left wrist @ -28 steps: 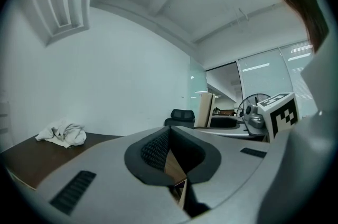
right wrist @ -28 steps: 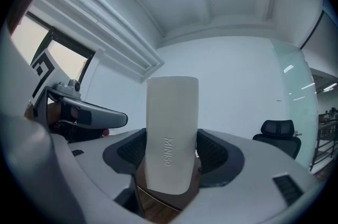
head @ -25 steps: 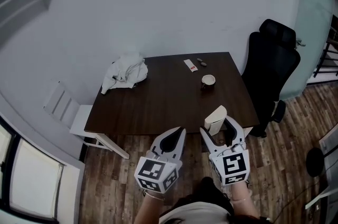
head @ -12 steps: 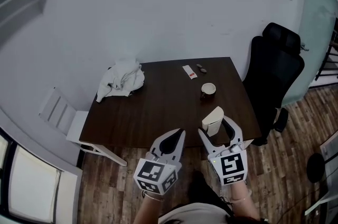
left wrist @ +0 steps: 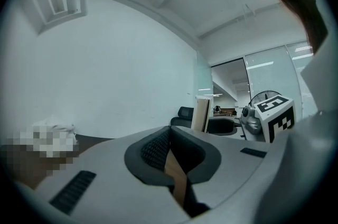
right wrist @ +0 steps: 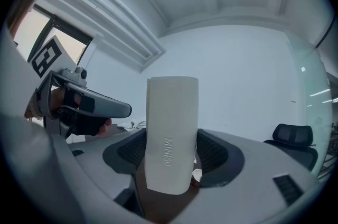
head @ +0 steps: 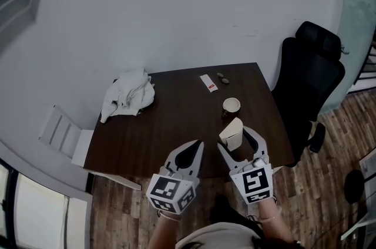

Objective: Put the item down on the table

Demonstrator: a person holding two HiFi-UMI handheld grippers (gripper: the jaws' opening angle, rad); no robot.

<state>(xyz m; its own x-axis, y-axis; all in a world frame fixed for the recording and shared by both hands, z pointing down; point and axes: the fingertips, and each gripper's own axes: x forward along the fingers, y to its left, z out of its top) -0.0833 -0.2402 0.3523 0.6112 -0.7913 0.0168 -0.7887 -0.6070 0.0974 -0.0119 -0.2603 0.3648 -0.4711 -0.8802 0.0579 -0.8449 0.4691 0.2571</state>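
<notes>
Forward since a second ago: the white case now hangs over the near edge of the dark table, close to the cup.
The right gripper clamps the case between its jaws; the left gripper is closed and empty. I cannot tell what the cup contains. A white cloth lies far left, and a black office chair stands to the right.

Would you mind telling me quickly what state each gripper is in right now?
Left gripper: fingers closed, holding nothing.
Right gripper: fingers closed on the white case, which stands upright.
</notes>
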